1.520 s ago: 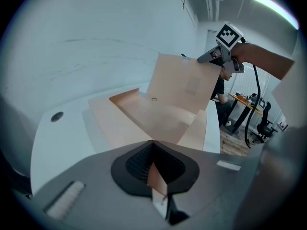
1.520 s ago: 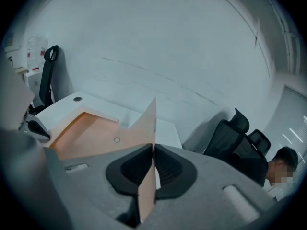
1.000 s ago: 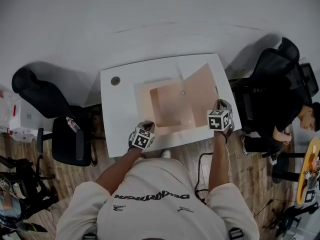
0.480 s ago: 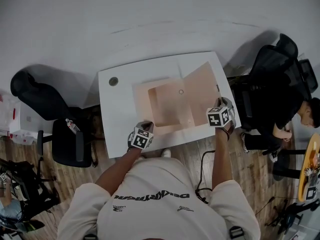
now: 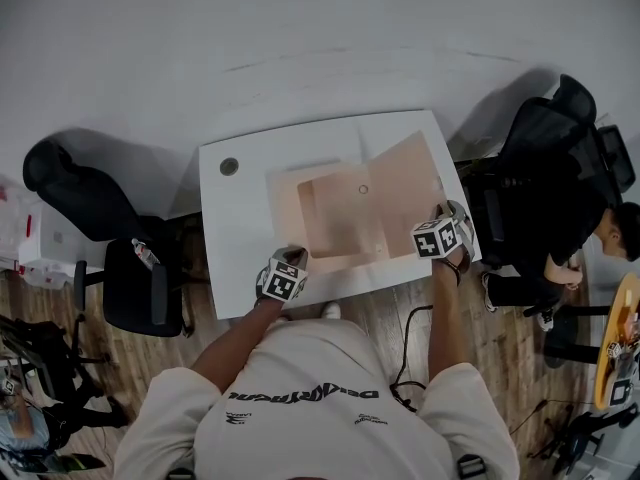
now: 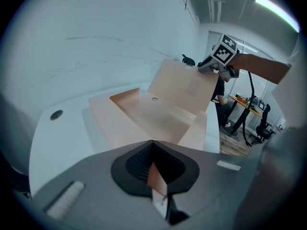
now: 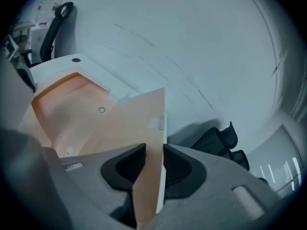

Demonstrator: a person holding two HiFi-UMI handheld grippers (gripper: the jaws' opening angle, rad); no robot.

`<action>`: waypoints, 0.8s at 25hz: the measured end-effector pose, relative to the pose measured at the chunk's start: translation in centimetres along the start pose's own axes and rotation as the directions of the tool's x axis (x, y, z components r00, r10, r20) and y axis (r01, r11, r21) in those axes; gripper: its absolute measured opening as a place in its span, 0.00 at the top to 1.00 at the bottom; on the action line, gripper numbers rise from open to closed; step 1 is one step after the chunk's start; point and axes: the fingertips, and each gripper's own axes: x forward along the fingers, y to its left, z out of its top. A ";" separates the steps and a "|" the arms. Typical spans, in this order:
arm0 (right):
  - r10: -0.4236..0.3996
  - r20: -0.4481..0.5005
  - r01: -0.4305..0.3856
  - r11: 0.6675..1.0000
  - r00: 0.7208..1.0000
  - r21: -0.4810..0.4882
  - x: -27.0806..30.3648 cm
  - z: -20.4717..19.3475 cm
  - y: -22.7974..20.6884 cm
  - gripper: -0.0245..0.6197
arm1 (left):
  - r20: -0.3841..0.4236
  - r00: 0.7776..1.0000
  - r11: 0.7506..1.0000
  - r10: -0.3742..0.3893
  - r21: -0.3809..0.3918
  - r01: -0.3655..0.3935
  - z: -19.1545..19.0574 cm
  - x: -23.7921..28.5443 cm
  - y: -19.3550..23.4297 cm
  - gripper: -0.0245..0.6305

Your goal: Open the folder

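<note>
My left tongs [image 5: 291, 257] clamp the folder [image 5: 340, 218] at its lower-left edge, while my right tongs [image 5: 441, 212], jaws just opening, straddle its raised cover [image 5: 405, 173], which runs up the frame's right.

We look steeply down on a white surface [image 5: 235, 238] that holds an open peach folder [image 5: 340, 218], its right flap [image 5: 405, 180] raised. Our left gripper [image 5: 291, 257] meets the folder's near edge. Our right gripper [image 5: 441, 208] is at the flap's near corner, and its fingers [image 5: 452, 211] have just been opening around it. A left chair [image 5: 75, 193] and a right chair [image 5: 545, 128], both black, flank the surface. A person [image 5: 590, 238] sits far right.
</note>
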 end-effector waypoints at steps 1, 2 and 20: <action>0.013 -0.007 -0.013 1.000 1.000 0.002 0.1 -0.2 0.3 0.76 | -0.004 1.000 1.000 0.003 -0.003 -0.003 -0.1 0.0 0.0 0.96; 0.021 -0.012 -0.021 1.000 1.000 0.007 0.3 -0.3 0.5 0.71 | -0.002 1.000 1.000 0.002 -0.001 -0.002 0.0 0.0 0.0 0.96; -0.024 0.119 0.019 0.999 0.993 0.042 -1.4 1.2 0.5 0.58 | 0.024 0.999 0.995 -0.039 -0.087 0.041 0.2 -0.5 -0.3 0.96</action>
